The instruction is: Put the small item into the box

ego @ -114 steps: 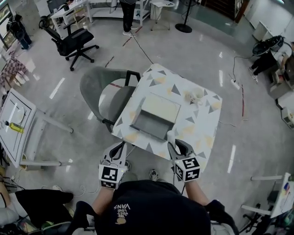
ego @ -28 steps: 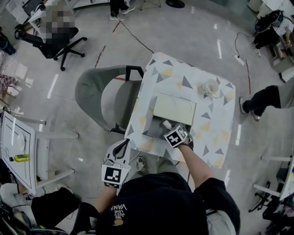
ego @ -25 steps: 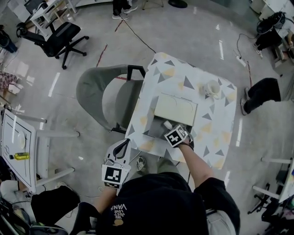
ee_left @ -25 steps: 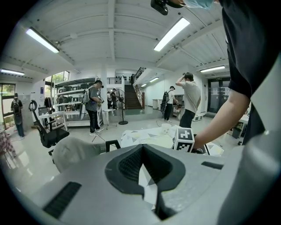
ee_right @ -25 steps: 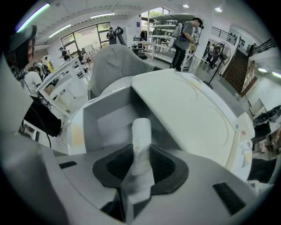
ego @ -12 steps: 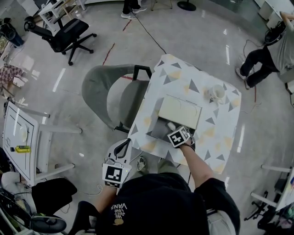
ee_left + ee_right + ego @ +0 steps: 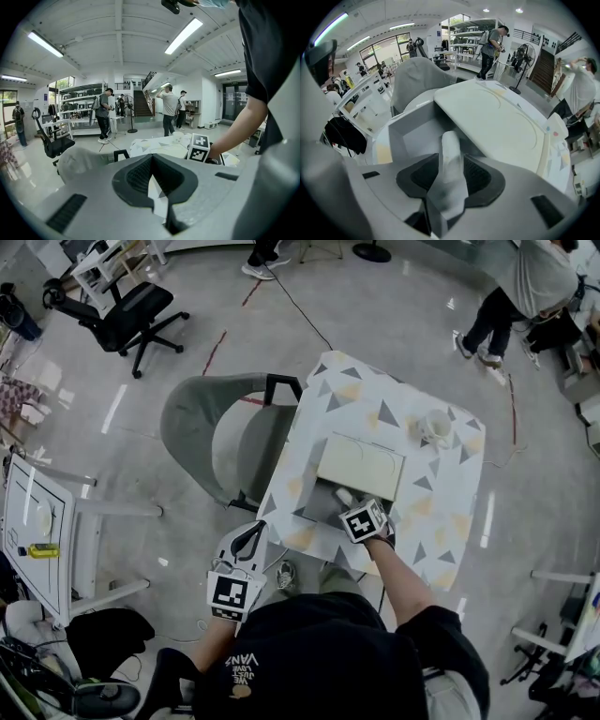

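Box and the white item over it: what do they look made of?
Box: matte grey, with flat thin walls and crisp corners, so likely cardboard or rigid board. Its cream lid is smooth with a faint sheen, probably the same stock. Item: white, rounded and slightly translucent-looking, perhaps plastic. It is too blurred to be sure.

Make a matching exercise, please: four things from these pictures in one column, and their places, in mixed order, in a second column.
1 small white item
2 left hand-held gripper
3 white cup
4 grey chair

A beside the table, on its left
B far right corner of the table
C off the table, near its front left corner
D between the right hand-held gripper jaws, at the open box

Pairs: 1-D, 2-C, 3-B, 4-A.
Those jaws have just been opening, with the item between them.
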Demonstrator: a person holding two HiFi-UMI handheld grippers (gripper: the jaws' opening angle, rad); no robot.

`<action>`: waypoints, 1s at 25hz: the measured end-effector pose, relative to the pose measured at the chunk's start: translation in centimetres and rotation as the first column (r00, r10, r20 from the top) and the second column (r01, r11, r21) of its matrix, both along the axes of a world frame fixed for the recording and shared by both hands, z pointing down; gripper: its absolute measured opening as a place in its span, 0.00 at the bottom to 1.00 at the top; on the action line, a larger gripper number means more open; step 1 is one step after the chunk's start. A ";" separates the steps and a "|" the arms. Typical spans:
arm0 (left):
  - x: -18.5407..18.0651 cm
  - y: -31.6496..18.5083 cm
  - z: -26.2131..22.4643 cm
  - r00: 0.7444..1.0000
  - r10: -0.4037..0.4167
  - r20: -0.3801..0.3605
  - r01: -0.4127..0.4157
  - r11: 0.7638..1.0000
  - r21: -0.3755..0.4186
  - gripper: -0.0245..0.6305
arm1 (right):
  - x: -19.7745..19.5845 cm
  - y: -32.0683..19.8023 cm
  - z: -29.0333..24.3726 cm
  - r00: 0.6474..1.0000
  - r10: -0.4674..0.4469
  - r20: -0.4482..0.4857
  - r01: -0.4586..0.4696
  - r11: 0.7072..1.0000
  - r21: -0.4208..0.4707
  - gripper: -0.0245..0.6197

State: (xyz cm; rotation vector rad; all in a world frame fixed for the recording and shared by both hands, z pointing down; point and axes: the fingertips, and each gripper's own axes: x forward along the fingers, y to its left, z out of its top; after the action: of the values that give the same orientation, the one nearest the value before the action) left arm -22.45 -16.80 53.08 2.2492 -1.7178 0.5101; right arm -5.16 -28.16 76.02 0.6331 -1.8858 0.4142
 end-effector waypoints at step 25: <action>2.7 -0.4 -1.8 0.986 0.162 -0.024 -0.160 0.984 0.082 0.05 | 2.9 3.4 -14.8 0.907 0.231 0.353 -0.334 0.904 0.265 0.04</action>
State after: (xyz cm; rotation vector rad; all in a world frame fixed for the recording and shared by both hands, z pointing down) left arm -19.79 -17.16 51.28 2.4528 -1.5763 0.4446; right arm -2.25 -24.76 61.18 1.1300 -2.1939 0.4176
